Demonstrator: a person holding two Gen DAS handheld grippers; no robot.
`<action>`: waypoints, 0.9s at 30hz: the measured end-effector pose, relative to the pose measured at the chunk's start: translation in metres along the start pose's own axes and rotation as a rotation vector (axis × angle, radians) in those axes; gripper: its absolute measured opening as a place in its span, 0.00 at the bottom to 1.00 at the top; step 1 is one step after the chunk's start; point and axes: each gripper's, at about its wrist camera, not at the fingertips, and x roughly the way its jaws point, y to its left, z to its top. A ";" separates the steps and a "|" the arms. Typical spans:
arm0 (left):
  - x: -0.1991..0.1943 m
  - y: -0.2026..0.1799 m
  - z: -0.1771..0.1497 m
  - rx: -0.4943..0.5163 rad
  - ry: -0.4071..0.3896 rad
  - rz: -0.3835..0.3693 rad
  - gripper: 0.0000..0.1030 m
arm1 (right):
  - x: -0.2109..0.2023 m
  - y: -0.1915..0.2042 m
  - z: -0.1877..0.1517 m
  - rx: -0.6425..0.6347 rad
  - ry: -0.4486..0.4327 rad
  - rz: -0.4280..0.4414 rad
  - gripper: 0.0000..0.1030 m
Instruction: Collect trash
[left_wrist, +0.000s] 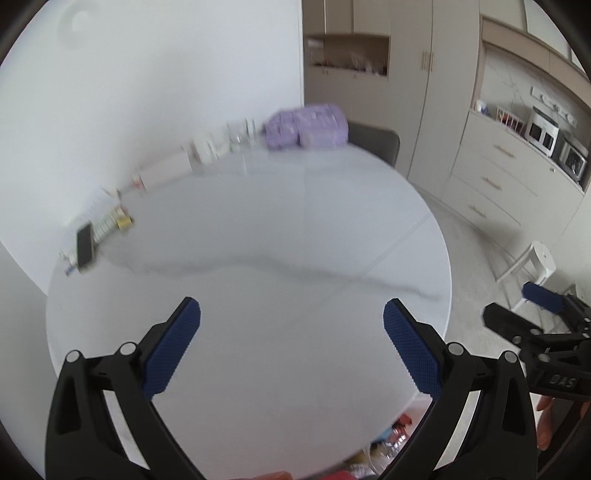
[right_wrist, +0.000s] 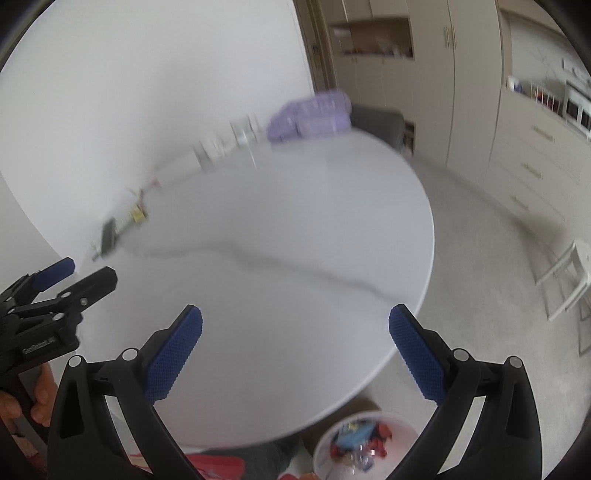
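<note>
- The left gripper (left_wrist: 291, 325), black with blue ribbed pads, hovers spread wide and empty over the near half of the round white marble-look table (left_wrist: 258, 240).
- The right gripper (right_wrist: 295, 332) is likewise spread wide, holding nothing, above the table's near right edge.
- The trash sits in the round white bin (right_wrist: 369, 446) on the floor just under the near table rim: a jumble of red, blue and clear wrappers.
- The middle of the tabletop shows no loose rubbish, so collection looks close to finished, or the next piece lies among the items by the wall.
- To do the step well, I would scan the far edge slowly; both views are smeared, so holding the grippers steady should help tell rubbish from keepsakes.
- Along the white wall stand a dark phone (left_wrist: 85, 245), small boxes, clear glasses (left_wrist: 242, 136) and a lilac pack (left_wrist: 306, 125); these look like belongings, not rubbish.
- A grey vein runs across the glossy top.
- Beyond are a grey chair (left_wrist: 375, 142), beige cupboards (left_wrist: 424, 92), a white stool (left_wrist: 532, 262) and pale flooring.
</note>
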 end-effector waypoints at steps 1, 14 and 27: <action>-0.006 0.005 0.007 0.001 -0.024 0.012 0.92 | -0.008 0.006 0.008 -0.013 -0.029 -0.004 0.98; -0.028 0.028 0.043 -0.060 -0.134 0.012 0.92 | -0.072 0.042 0.053 -0.058 -0.230 0.015 0.98; 0.000 0.025 0.036 -0.045 -0.107 0.056 0.92 | -0.045 0.048 0.049 -0.072 -0.158 0.013 0.98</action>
